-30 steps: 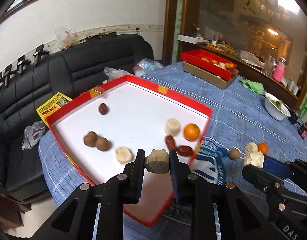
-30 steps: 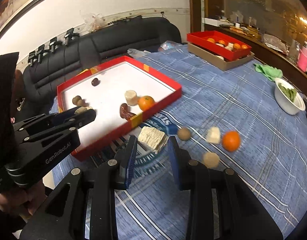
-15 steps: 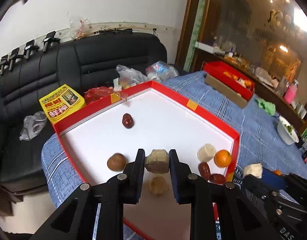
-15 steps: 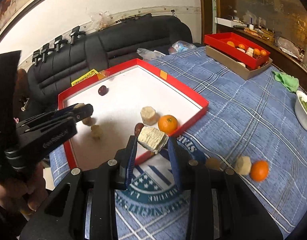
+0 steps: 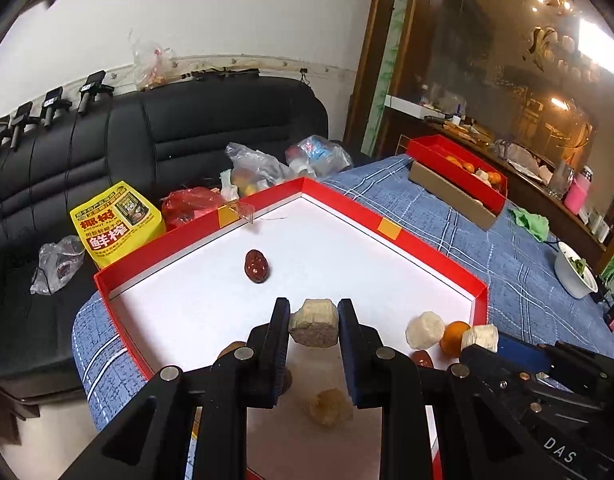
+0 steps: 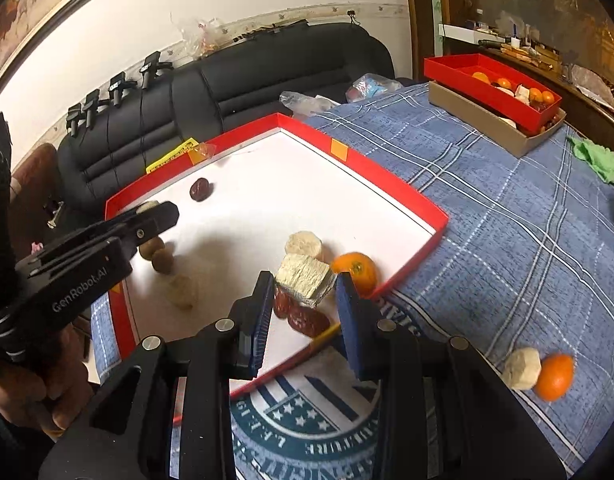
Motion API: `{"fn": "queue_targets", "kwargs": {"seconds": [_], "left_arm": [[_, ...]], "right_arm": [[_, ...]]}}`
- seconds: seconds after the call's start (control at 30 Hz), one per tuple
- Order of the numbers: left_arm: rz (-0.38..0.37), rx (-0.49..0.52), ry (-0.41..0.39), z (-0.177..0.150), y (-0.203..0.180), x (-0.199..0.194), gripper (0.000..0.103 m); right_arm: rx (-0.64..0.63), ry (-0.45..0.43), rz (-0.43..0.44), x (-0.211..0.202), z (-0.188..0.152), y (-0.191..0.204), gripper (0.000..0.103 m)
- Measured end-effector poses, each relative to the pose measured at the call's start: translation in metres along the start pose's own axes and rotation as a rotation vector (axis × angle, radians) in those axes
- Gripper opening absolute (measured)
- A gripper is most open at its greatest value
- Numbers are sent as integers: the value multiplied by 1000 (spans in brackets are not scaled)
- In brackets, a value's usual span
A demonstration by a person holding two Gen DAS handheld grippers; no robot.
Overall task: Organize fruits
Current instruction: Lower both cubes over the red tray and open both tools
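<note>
My left gripper [image 5: 313, 322] is shut on a pale sugarcane chunk [image 5: 314, 322] and holds it above the white floor of the big red tray [image 5: 391, 229]. My right gripper [image 6: 305, 284] is shut on another fibrous sugarcane chunk [image 6: 305, 280] above the tray's near right corner. The tray [image 6: 387, 178] holds a red date [image 5: 255, 266], two brown round fruits [image 6: 157, 254], pale chunks [image 6: 303, 243], an orange [image 6: 357, 271] and two dates [image 6: 303, 316]. A pale chunk [image 6: 522, 368] and an orange [image 6: 554, 376] lie on the blue cloth outside the tray.
A second red tray of fruit [image 6: 493, 84] sits on a cardboard box at the far right. A white bowl [image 5: 575, 270] and green cloth [image 5: 531, 222] are on the table's right. A black sofa [image 5: 147, 140] with bags and a yellow packet [image 5: 115, 222] stands beyond the table edge.
Both grippers moved forward over the red tray, each still carrying its chunk. The right chunk went from over the cloth to over the tray's near corner.
</note>
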State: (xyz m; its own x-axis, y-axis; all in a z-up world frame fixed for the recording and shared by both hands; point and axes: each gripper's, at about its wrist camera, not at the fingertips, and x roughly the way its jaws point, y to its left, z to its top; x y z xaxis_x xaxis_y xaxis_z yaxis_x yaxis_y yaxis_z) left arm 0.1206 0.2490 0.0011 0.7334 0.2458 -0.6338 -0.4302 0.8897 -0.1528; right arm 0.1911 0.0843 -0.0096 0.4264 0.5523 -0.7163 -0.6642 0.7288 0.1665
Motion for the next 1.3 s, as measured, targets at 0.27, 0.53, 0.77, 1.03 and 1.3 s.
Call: {"fn": "queue_targets", "kwargs": {"seconds": [0.27,0.53,0.77,1.03,1.3], "left_arm": [[75,-25,-9,4,3,12,23],[136,-130,103,2,18,20,71],[141,-181,25,0,19,-15,71],[30,-101,2,-18,-29,-38,71],[-67,78,3,-39,-94,-46,72]], "right_arm": [[3,-10,0,13,8,-1,32],[-1,32,-9,21,6,1,56],[5,-39,-50,-31,-8,-15,63],[103,-29,-161,-85,-65,-72,63],[177,34,-213,-86,-99,-110,63]]}}
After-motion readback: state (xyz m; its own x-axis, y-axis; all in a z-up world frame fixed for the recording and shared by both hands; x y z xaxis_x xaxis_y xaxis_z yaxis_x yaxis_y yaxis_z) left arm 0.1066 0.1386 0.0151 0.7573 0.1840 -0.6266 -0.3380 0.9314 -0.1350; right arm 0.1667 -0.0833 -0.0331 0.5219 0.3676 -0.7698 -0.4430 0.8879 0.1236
